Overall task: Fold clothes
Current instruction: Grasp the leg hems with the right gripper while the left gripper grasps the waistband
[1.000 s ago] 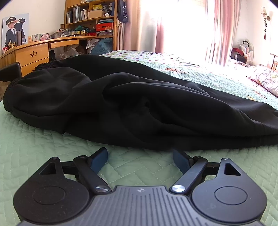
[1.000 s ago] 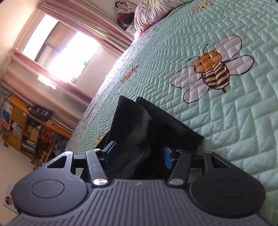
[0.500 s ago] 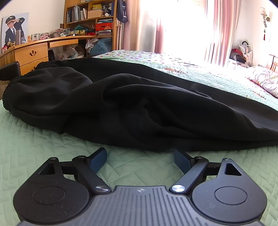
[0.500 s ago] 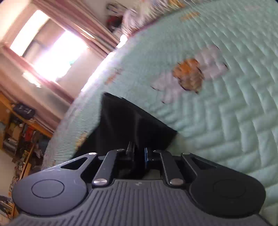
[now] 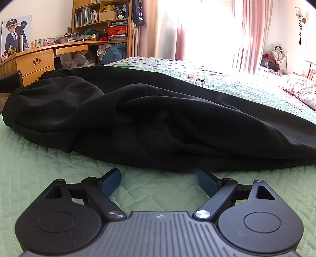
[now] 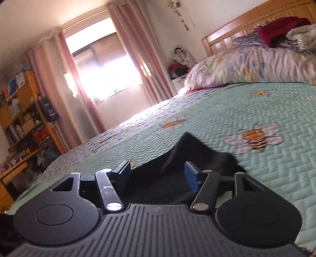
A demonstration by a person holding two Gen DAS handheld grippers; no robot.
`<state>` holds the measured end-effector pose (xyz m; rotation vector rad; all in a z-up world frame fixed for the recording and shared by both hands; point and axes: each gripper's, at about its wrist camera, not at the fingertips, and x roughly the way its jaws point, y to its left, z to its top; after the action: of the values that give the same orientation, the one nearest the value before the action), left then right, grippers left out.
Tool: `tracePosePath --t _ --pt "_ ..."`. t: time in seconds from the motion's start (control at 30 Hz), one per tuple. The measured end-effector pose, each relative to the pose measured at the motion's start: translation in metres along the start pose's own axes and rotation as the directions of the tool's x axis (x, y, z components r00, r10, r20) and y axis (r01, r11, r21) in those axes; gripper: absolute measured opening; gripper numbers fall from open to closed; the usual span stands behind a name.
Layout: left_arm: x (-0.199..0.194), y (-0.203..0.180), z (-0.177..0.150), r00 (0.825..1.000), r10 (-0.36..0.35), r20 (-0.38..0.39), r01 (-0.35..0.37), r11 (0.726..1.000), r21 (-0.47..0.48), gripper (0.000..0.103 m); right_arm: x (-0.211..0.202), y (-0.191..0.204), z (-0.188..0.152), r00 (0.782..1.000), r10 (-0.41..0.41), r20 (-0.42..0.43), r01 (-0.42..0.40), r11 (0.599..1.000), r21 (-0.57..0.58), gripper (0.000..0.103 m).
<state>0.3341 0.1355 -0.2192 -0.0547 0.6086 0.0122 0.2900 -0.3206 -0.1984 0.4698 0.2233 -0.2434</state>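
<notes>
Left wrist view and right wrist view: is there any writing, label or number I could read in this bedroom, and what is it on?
Nothing can be read for certain.
Dark hanging bag: white lettering, too small to read.
Red box: dark marks, too blurred.
Book spines: too small.
Right wrist view: motion-blurred, no legible text.

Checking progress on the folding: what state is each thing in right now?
black trousers: lying rumpled on the bed, not yet folded small
trouser leg end: between the right gripper's jaws, pads not pressing it
left gripper: open, empty, just short of the trousers' edge
right gripper: jaws opening
quilted bedspread: spread flat
curtains: drawn apart
</notes>
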Motion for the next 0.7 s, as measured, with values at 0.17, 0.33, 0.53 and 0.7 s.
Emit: tracePosePath --t 0.17,0.33,0.53,0.7 --pt "-0.011 0.012 0.004 0.999 -0.015 0.028 0.016 0.998 -0.068 0.087 0.05 0.015 -0.027 0.966 -0.041 -0.255 0.02 0.996 -0.083 0.061" --pt "-0.041 0.089 0.017 0.992 0.028 0.121 0.017 0.936 -0.352 0.093 -0.012 -0.001 -0.022 0.984 0.056 -0.169 -0.046 0.997 0.063 0.067" --pt "-0.005 0.22 0.023 0.998 -0.017 0.064 0.062 0.584 -0.81 0.092 -0.037 -0.029 -0.052 0.942 0.221 -0.251 -0.114 0.918 0.381 0.071" --pt "0.034 0.252 0.046 0.998 -0.035 0.061 0.071 0.446 -0.892 0.102 -0.023 -0.072 -0.065 0.959 0.272 -0.075 -0.133 0.669 0.731 0.074"
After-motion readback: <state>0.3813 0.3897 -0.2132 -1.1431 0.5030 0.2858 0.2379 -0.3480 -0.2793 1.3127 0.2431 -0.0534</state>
